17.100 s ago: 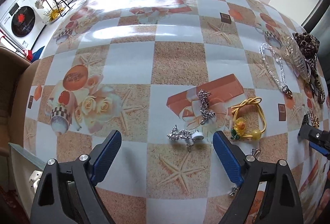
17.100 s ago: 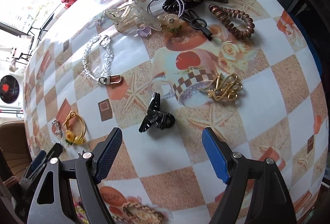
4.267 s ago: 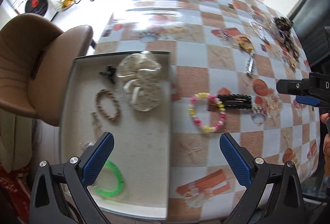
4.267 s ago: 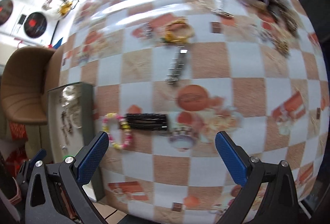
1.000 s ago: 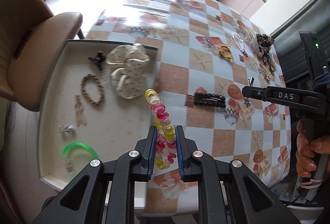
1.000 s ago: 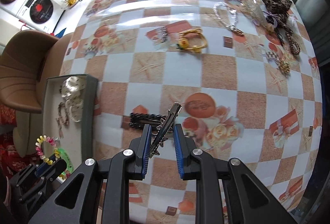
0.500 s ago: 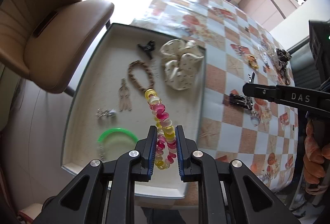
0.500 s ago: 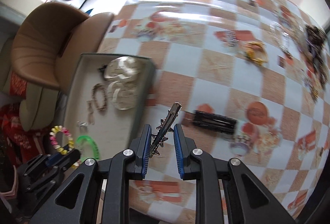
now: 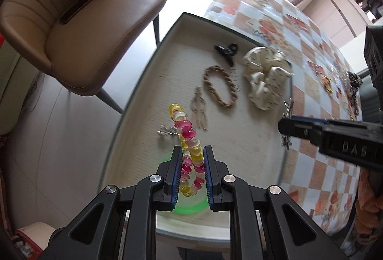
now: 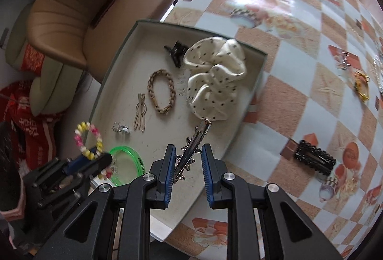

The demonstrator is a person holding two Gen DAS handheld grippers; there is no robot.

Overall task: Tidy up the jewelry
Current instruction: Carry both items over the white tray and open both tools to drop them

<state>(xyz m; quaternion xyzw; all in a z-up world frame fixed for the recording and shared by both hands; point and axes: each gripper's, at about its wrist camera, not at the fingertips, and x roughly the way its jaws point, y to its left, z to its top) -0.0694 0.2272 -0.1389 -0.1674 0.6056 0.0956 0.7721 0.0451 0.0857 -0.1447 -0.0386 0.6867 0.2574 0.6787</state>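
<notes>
My left gripper (image 9: 191,175) is shut on a pink and yellow beaded bracelet (image 9: 185,133), held above the near part of the grey tray (image 9: 148,73). My right gripper (image 10: 185,170) is shut on a silver star hair clip (image 10: 192,143), over the tray's near right side. In the tray (image 10: 115,61) lie a dotted cream scrunchie (image 10: 215,78), a braided tan hair tie (image 10: 161,92), a black claw clip (image 10: 176,52), a gold clip (image 10: 140,113), a small silver piece (image 10: 121,128) and a green bangle (image 10: 126,163). The left gripper (image 10: 81,164) with the bracelet (image 10: 88,140) shows at lower left.
A tan chair (image 9: 71,13) stands left of the tray. On the checkered tablecloth (image 10: 311,92) lie a black beaded barrette (image 10: 314,159) and a yellow corded piece (image 10: 361,86), with more hair accessories at the far right edge (image 9: 352,87). A hand in an orange sleeve (image 9: 366,207) holds the right tool.
Both grippers have moved left from over the tablecloth to over the tray, each still holding its piece. The barrette now lies off to the right.
</notes>
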